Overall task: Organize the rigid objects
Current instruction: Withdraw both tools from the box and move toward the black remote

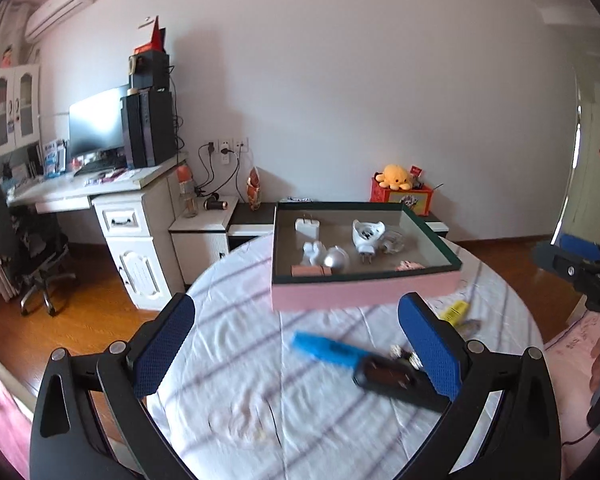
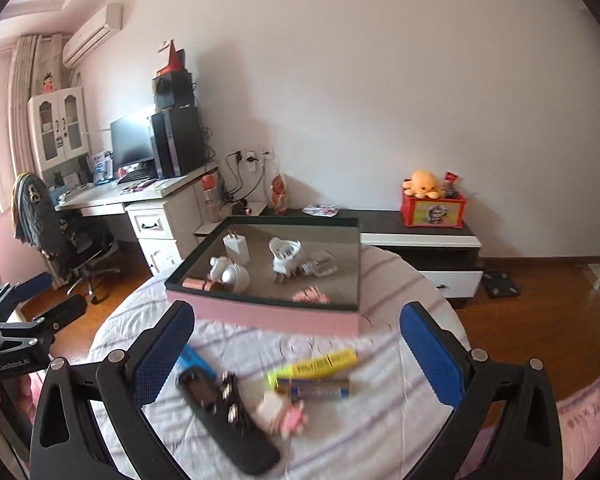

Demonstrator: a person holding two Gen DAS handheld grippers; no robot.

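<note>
Round table (image 1: 236,380) w/ striped cloth, pink box (image 1: 364,292); bedroom, desk (image 1: 100,188).

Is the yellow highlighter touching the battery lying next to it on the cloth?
Touching, it seems: in the right wrist view the yellow highlighter lies right along the battery with no cloth showing between them, though blur softens the edges.

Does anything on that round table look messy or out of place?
Yes: a blue marker, yellow highlighter, battery and black battery holder lie scattered on the striped cloth, outside the pink-sided box.
</note>
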